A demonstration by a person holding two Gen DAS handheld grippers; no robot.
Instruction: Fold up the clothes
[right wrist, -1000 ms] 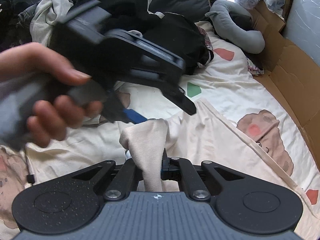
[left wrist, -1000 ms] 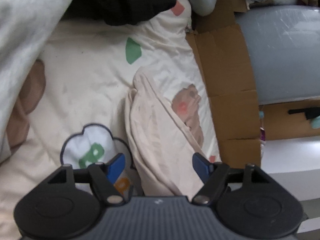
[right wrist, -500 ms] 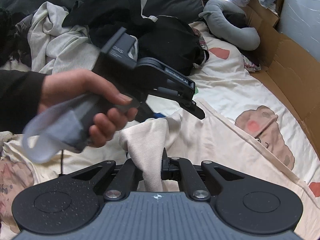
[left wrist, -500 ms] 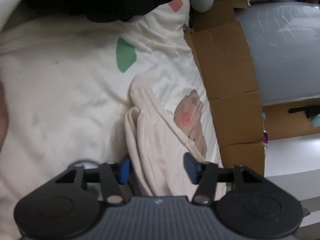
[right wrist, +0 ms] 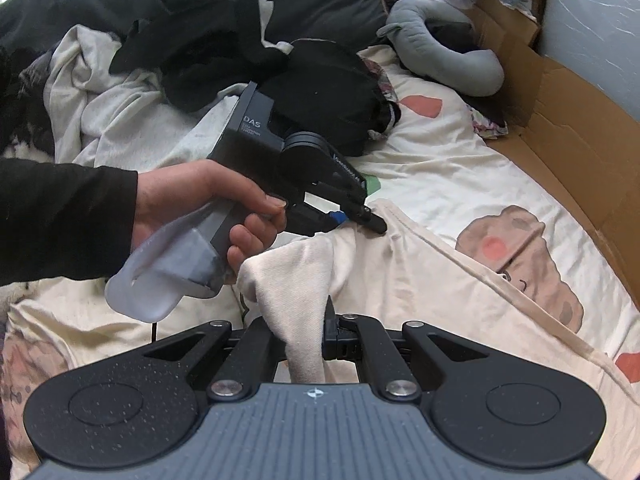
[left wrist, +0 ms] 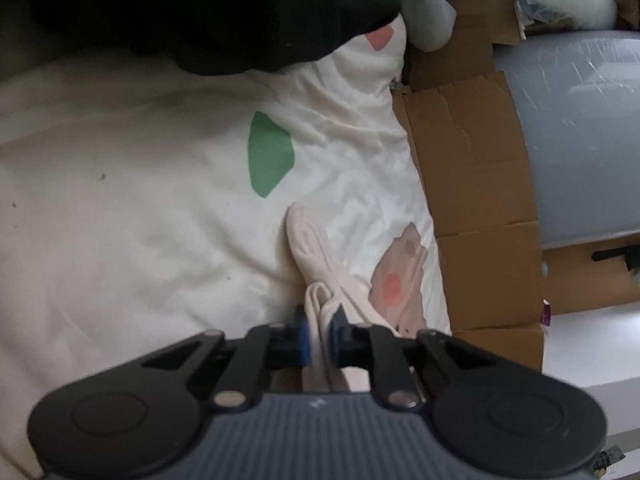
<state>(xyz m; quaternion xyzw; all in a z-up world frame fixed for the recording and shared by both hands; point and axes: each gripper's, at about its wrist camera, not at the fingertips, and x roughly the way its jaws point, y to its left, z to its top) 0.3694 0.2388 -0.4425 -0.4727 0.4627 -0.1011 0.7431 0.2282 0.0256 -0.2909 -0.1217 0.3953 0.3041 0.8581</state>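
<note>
A cream garment [right wrist: 420, 280] lies on the patterned bed sheet [right wrist: 440, 160]. My right gripper [right wrist: 308, 332] is shut on a bunched corner of it, which rises between the fingers. In the left wrist view my left gripper [left wrist: 320, 338] is shut on a folded edge of the same cream garment [left wrist: 316, 256], blue pads pressed on either side. The right wrist view shows the left gripper [right wrist: 352, 216] held in a person's hand [right wrist: 208, 208], pinching the cloth at its far edge.
A heap of black and white clothes [right wrist: 200, 60] covers the far side of the bed. A grey plush toy [right wrist: 448, 52] lies at the far right. Brown cardboard [left wrist: 472, 184] and a grey padded wall [left wrist: 580, 128] run along the bed's right edge.
My left gripper has closed from wide open onto the garment's edge and shifted forward. The right gripper has kept its hold on the bunched corner.
</note>
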